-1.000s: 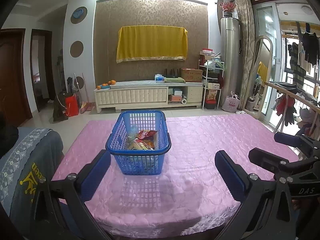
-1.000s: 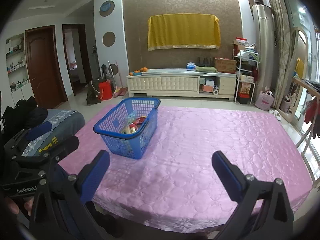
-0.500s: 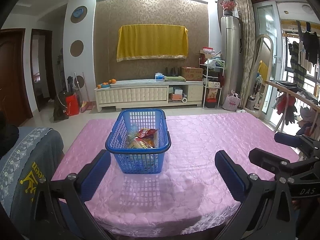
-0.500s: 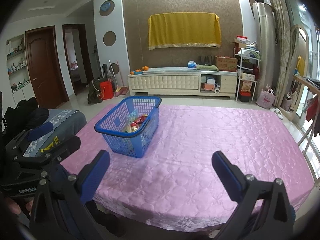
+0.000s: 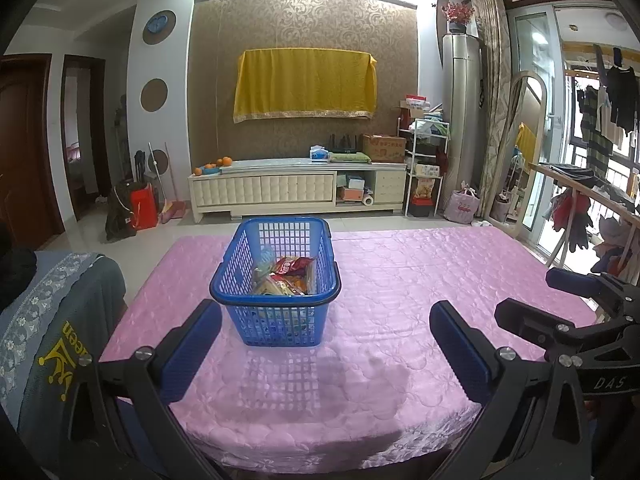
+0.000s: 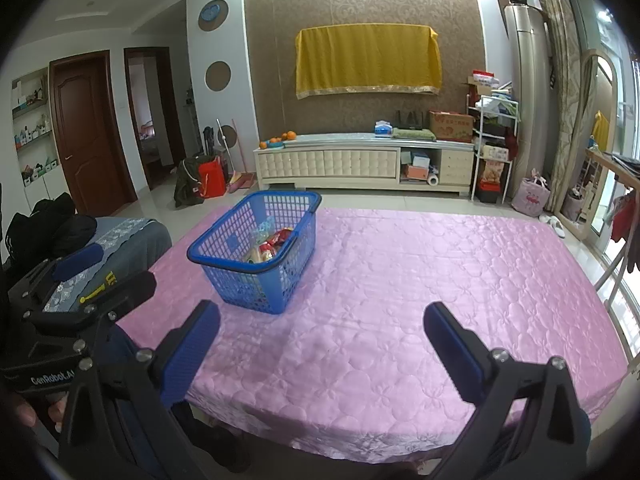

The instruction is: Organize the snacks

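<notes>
On the pink-clothed desk sits a blue basket holding the snack packets. Left gripper and right gripper hover spread wide, empty. Risk: a finger catching the light basket's rim could tip it, and the glossy cloth may let it slide.

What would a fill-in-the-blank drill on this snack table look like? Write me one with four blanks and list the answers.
1. The snack packets lie inside a basket of ____ plastic.
2. The basket stands on a quilted cloth coloured ____.
3. Both the left tool and the right tool have their jaws ____.
4. Neither tool holds anything; all the snacks in view are in the ____.

Missing words: blue; pink; open; basket
</notes>
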A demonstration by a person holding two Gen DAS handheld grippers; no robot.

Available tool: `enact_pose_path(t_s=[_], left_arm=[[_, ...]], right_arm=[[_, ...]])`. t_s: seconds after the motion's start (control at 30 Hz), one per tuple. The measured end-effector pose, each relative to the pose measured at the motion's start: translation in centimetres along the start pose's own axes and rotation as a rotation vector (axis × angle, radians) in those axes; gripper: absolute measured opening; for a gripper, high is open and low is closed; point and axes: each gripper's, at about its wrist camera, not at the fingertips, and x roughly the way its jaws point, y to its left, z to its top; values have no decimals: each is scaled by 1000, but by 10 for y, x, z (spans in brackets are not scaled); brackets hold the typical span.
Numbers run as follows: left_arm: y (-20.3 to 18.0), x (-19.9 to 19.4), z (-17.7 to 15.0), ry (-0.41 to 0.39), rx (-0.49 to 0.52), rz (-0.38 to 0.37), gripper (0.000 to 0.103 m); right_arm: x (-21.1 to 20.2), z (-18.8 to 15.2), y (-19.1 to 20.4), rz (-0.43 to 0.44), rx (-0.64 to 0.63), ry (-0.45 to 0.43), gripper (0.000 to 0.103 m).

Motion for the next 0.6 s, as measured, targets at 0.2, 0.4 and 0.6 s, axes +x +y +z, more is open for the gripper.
enact_pose_path(t_s=[0.2,0.4,0.6], left_arm=[[1,0,-1,2,-8,-4,103],[-1,-2,-2,3,-11,-1,103],[-1,-1,-3,13,-16,-3,103]], right_arm=[[0,-2,-1,-9,-9,1,103],[1,-3,-2,-6,-7,3,103],[1,-5,-2,-10,-11,4,103]])
